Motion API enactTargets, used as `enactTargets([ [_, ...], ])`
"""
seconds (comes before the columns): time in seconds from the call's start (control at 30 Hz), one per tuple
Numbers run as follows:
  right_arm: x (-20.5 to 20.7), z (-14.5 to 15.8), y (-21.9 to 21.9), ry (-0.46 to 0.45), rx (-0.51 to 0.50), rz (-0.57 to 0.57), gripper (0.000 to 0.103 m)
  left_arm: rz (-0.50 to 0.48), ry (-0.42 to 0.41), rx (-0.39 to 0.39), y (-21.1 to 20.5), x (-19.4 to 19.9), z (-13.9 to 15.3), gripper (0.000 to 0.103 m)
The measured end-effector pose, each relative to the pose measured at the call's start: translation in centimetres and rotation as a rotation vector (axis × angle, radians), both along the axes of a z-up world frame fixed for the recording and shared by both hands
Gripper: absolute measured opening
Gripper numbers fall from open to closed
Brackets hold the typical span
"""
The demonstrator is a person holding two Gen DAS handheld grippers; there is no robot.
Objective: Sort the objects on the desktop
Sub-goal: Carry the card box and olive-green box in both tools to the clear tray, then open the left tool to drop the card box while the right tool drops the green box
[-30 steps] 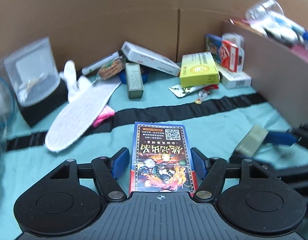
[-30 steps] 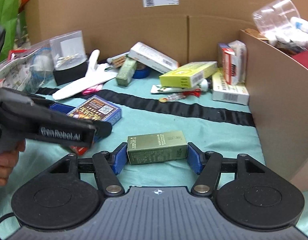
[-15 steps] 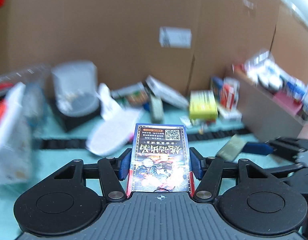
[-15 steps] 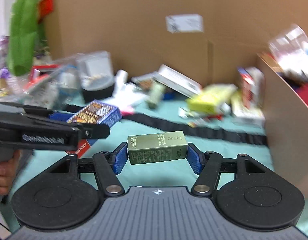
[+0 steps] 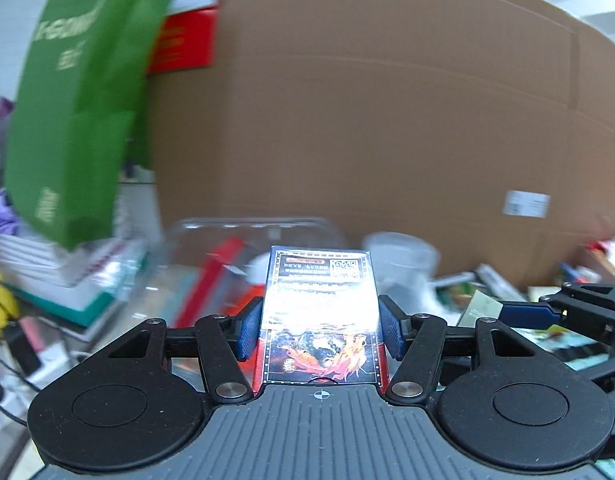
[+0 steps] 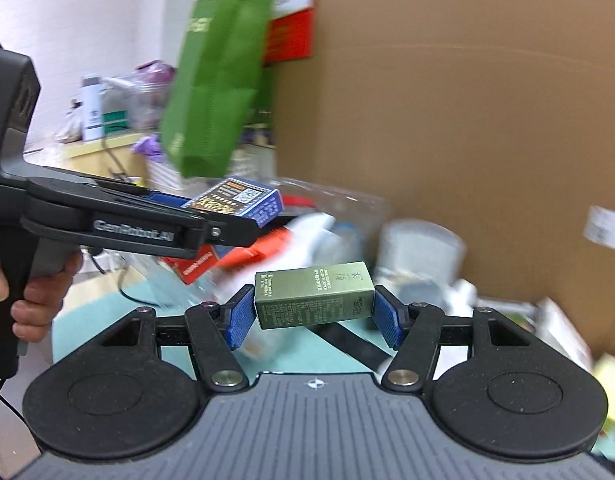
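1. While both loads hang clear of the table, I judge this the carry step of sorting; next comes picking a drop place for each, likely the clear plastic bin [image 5: 251, 240] ahead, which is blurred.
2. On my left, the left gripper [image 5: 319, 330] has its fingers clamped on the sides of the blue playing-card box [image 5: 321, 312], held lengthwise, pointing forward.
3. On my right, the right gripper [image 6: 313, 312] has its fingers pressed to both ends of the olive-green box [image 6: 314, 295], held crosswise above the teal cloth [image 6: 107, 312].
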State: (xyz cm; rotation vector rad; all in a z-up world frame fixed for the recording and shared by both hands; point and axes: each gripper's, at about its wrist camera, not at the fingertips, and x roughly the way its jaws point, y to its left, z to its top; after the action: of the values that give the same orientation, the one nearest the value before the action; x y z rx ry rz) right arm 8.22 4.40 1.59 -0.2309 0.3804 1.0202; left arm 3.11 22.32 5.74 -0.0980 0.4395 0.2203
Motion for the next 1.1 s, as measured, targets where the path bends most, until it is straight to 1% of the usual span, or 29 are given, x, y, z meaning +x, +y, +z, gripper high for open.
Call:
enactTargets([
  [0.1,0.2,0.0,3.4,-0.02,-0.019,0.038,0.067,0.025,0.016,-0.03,3.3,0.7,-0.2,0.061],
  [0.2,0.4,-0.2,6.0,-0.033,-0.04,0.07,0.067,0.035,0.046,-0.083,5.8,1.2,-0.9,0.061],
  [0.33,0.7,-0.7,8.2,-0.042,-0.07,0.085,0.067,0.043,0.071,-0.09,7.0,1.1,-2.2,0.061],
  [0.47,1.1,-1.4,9.4,-0.025,-0.095,0.106,0.068,0.045,0.075,-0.111,7.8,1.5,-2.6,0.062],
  [0.5,1.2,-1.6,9.8,-0.02,-0.103,0.117,0.068,0.051,0.078,-0.113,7.9,1.5,-2.7,0.073],
  [0.53,1.2,-1.8,9.9,-0.023,-0.107,0.121,0.072,0.057,0.065,-0.112,7.8,1.3,-2.7,0.08],
  [0.57,1.1,-1.9,9.8,-0.033,-0.108,0.116,0.082,0.066,0.045,-0.109,7.9,1.2,-2.6,0.085],
  [0.6,0.8,-2.0,9.6,-0.051,-0.103,0.103,0.086,0.069,0.023,-0.103,7.7,0.9,-2.4,0.096],
  [0.63,0.7,-2.1,9.4,-0.067,-0.1,0.096,0.088,0.064,-0.005,-0.094,7.6,0.7,-2.3,0.101],
  [0.7,0.5,-2.3,9.3,-0.083,-0.105,0.088,0.09,0.052,-0.038,-0.071,7.2,0.2,-1.9,0.103],
  [0.77,0.5,-2.4,9.1,-0.089,-0.099,0.071,0.096,0.044,-0.046,-0.054,6.6,0.1,-1.7,0.103],
  [0.87,0.4,-2.5,8.6,-0.096,-0.089,0.054,0.099,0.024,-0.03,-0.042,6.0,0.4,-1.8,0.103],
  [1.1,0.7,-2.5,7.9,-0.092,-0.085,0.026,0.102,0.006,0.005,-0.044,4.8,0.9,-2.5,0.103],
])
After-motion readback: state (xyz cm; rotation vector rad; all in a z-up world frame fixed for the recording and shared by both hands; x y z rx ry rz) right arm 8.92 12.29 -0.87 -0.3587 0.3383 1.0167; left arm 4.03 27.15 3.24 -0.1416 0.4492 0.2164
